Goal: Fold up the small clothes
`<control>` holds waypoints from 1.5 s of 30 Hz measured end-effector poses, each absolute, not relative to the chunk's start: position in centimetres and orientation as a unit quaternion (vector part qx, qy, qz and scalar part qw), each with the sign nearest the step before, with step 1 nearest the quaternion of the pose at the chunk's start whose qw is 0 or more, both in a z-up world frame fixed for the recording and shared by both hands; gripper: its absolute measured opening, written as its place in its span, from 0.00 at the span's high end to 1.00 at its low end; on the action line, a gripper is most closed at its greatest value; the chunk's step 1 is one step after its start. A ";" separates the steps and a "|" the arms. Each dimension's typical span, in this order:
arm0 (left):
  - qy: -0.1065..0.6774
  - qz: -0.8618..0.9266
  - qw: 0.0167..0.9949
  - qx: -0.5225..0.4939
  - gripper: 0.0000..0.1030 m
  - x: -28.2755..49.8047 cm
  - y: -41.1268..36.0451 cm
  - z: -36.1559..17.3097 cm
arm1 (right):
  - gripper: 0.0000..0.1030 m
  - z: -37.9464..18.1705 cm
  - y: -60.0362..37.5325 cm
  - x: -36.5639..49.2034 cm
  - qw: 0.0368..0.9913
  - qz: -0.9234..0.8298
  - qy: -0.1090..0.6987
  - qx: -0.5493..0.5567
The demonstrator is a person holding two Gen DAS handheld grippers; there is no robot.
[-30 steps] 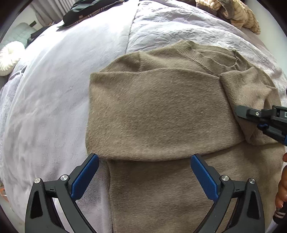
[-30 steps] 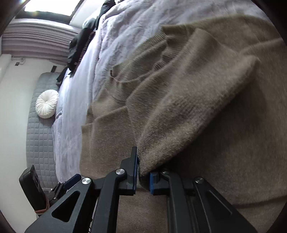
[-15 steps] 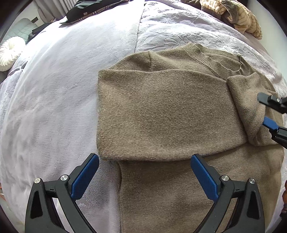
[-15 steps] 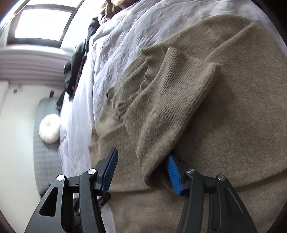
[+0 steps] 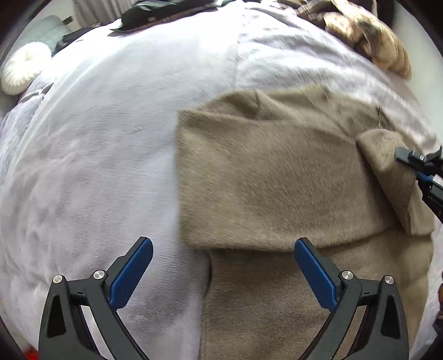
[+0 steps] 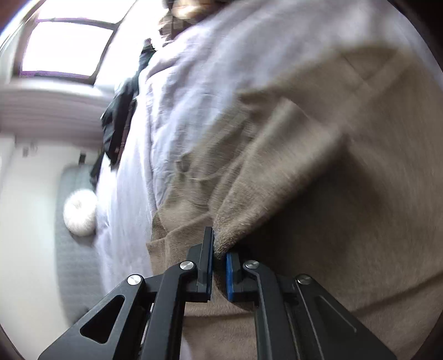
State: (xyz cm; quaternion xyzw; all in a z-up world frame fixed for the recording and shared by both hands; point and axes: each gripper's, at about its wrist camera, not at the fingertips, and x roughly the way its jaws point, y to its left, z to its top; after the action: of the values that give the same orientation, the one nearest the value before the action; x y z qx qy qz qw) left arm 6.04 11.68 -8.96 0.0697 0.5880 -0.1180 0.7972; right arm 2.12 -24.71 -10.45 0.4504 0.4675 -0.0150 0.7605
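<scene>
A taupe knit sweater (image 5: 277, 177) lies on a lilac bed cover (image 5: 97, 166), one sleeve folded across its chest. My left gripper (image 5: 223, 272) is open and empty, hovering over the sweater's left edge below the folded sleeve. My right gripper (image 6: 219, 259) is shut on the cuff of the sweater's other sleeve (image 6: 277, 177), which drapes over the body. It shows at the right edge of the left wrist view (image 5: 420, 169), at that sleeve (image 5: 387, 171).
A white round cushion (image 5: 23, 67) lies at the far left. Dark clothes (image 5: 155, 13) and a tan striped garment (image 5: 368, 36) lie at the bed's far side. A grey quilted mattress edge (image 6: 72, 249) and a window (image 6: 66, 47) show in the right wrist view.
My right gripper opened half a second ago and has shut again on the sleeve cuff. My left gripper has shifted left, so the sweater sits further right in its view.
</scene>
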 end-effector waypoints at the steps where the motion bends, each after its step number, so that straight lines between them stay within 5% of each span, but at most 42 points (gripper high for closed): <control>1: 0.581 -0.117 0.804 0.057 0.01 6.3 12.5 -8.6 | 0.92 -9.2 -23.3 3.1 0.783 0.004 0.474 0.402; 13: 0.574 -0.119 0.810 0.003 0.01 9.8 17.6 -7.6 | 0.88 -11.0 -8.3 4.2 0.801 0.103 0.590 -0.003; 15: 0.580 -0.158 0.799 -0.017 0.01 9.8 16.1 -7.7 | 0.70 -11.1 -7.5 3.3 0.798 0.109 0.592 -0.033; 16: 0.585 -0.184 0.789 -0.027 0.01 9.8 15.3 -7.8 | 0.53 -11.0 -7.1 2.5 0.797 0.116 0.591 -0.047; 18: 0.594 -0.233 0.768 -0.048 0.01 9.8 13.4 -8.4 | 0.45 -10.7 -7.1 1.3 0.797 0.116 0.590 -0.053; 27: 0.629 -0.257 0.728 -0.086 0.01 10.3 9.9 -11.2 | 0.45 -10.4 -17.1 -5.1 0.774 0.031 0.600 0.198; 37: 0.630 -0.233 0.730 -0.127 0.01 11.6 10.3 -12.0 | 0.45 -14.3 -31.9 -12.7 0.687 -0.132 0.411 0.585; 39: 0.625 -0.226 0.739 -0.113 0.13 11.4 10.1 -12.0 | 0.46 -15.0 -33.3 -12.8 0.675 -0.141 0.396 0.607; 41: 0.622 -0.204 0.752 -0.075 0.77 11.2 9.8 -11.9 | 0.94 -15.8 -33.2 -12.2 0.664 -0.133 0.391 0.624; 42: 0.623 -0.207 0.751 -0.073 0.89 11.2 9.8 -11.9 | 0.94 -15.7 -33.1 -11.7 0.666 -0.126 0.401 0.616; 45: 0.603 -0.227 0.759 -0.093 0.90 10.6 10.5 -10.5 | 0.94 -13.8 -33.7 -11.3 0.698 -0.097 0.389 0.593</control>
State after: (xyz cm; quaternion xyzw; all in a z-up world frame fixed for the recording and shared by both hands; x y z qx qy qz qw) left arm 10.65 10.45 -10.52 -0.0930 0.6026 -0.2275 0.7592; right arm -11.27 -33.69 -13.84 0.5928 0.3890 -0.0969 0.6984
